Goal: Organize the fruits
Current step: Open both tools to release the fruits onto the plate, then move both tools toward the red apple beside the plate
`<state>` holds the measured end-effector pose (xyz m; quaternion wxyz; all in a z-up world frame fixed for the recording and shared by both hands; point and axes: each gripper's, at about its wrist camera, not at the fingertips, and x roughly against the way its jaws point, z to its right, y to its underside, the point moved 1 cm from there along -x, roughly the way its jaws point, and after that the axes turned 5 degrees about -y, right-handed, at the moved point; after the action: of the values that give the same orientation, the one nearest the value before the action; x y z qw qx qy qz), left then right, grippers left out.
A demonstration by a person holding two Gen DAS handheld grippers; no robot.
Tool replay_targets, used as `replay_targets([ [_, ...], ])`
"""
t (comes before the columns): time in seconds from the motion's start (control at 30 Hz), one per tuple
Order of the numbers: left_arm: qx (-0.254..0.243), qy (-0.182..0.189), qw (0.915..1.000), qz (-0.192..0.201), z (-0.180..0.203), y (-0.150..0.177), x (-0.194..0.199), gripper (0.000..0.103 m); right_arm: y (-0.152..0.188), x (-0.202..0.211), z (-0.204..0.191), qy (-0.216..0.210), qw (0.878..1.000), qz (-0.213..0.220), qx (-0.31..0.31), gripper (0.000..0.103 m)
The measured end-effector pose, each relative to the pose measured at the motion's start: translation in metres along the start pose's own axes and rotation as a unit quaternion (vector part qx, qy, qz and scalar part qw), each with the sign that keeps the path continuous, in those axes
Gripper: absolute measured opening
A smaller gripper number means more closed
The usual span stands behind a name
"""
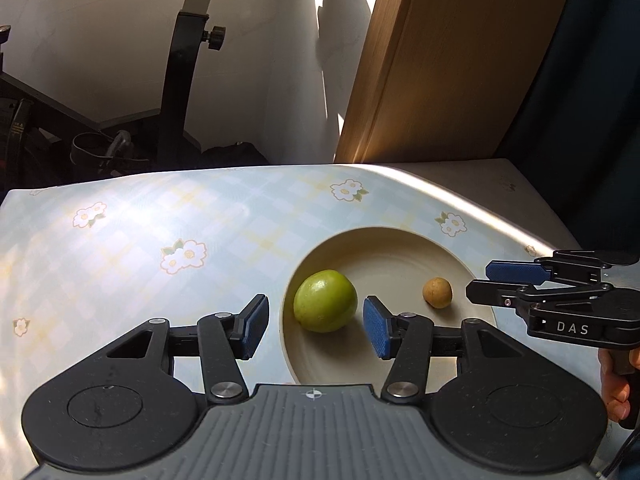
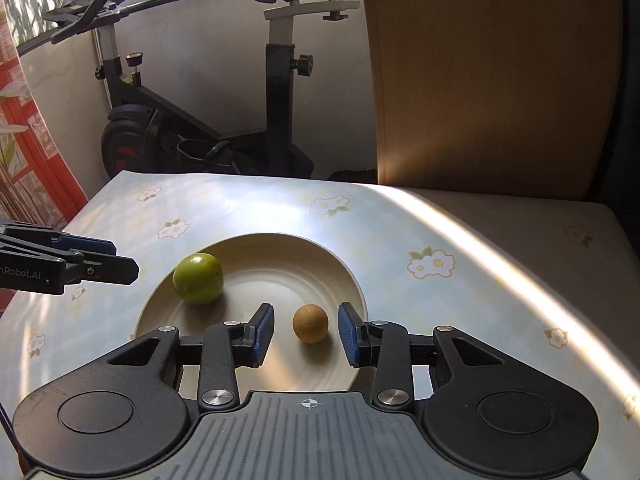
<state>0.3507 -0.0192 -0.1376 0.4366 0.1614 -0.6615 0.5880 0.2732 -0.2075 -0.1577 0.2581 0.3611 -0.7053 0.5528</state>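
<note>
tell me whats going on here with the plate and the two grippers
A person holds a gripper in each hand over a table with a flowered cloth. A beige plate holds a green fruit and a small brown fruit. The left gripper is open, its pads either side of the green fruit without touching it. The right gripper is open too, the brown fruit lying free between its pads. Both fruits rest on the plate, neither held.
</note>
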Motion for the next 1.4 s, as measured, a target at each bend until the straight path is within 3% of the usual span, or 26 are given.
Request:
replay_targets([
  [0.23,-0.002,0.011,0.9999,0.011,-0.017,0.035,0.050,0.055,0.017,0.032,-0.022,0.008,1.000,0.026,0.008,0.033],
  [0.53,0.005,-0.016,0.9992,0.036,-0.021,0.070,0.099,0.055,0.054,0.065,-0.042,-0.019,0.996,0.044,-0.081,0.035],
  [0.83,0.042,-0.033,0.9981,0.033,-0.032,0.100,0.108,0.055,0.075,0.057,-0.085,-0.034,0.999,-0.001,-0.004,0.035],
  [1.03,0.090,-0.042,0.9947,0.029,-0.058,0.131,0.124,0.055,0.080,0.058,-0.109,-0.069,0.997,-0.016,0.028,0.038],
  [1.4,0.141,-0.050,0.9883,0.031,-0.079,0.163,0.136,0.055,0.090,0.048,-0.157,-0.145,0.976,-0.057,0.154,0.054],
])
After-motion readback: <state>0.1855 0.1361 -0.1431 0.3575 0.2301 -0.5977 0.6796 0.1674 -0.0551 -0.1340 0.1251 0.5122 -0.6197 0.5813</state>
